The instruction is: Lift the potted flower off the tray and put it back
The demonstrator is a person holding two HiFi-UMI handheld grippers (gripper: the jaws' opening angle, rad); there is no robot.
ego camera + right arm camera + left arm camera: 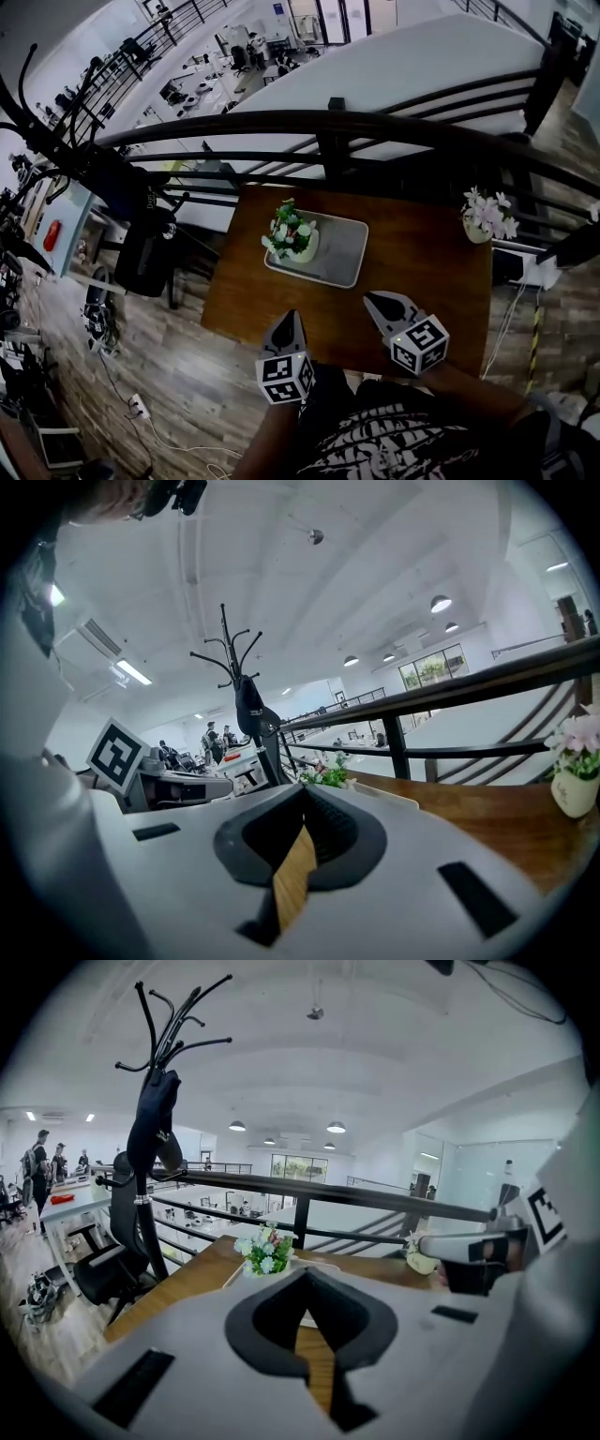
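Note:
A potted flower [291, 234] with white and green blooms stands on the left part of a grey tray [339, 253] on the brown wooden table [412, 272]. My left gripper [292, 317] hangs over the table's near edge, short of the tray, shut with nothing in it. My right gripper [372, 300] is beside it, just near of the tray's right corner, also shut and empty. In the left gripper view the potted flower [263, 1251] sits straight beyond the left gripper [307, 1274]. In the right gripper view the potted flower [326, 777] shows just past the right gripper [305, 792].
A second pot with pale pink flowers [487, 217] stands at the table's far right corner. A black railing [328, 127] runs along the table's far side. A black coat rack [150, 1129] and an office chair [141, 258] stand left of the table.

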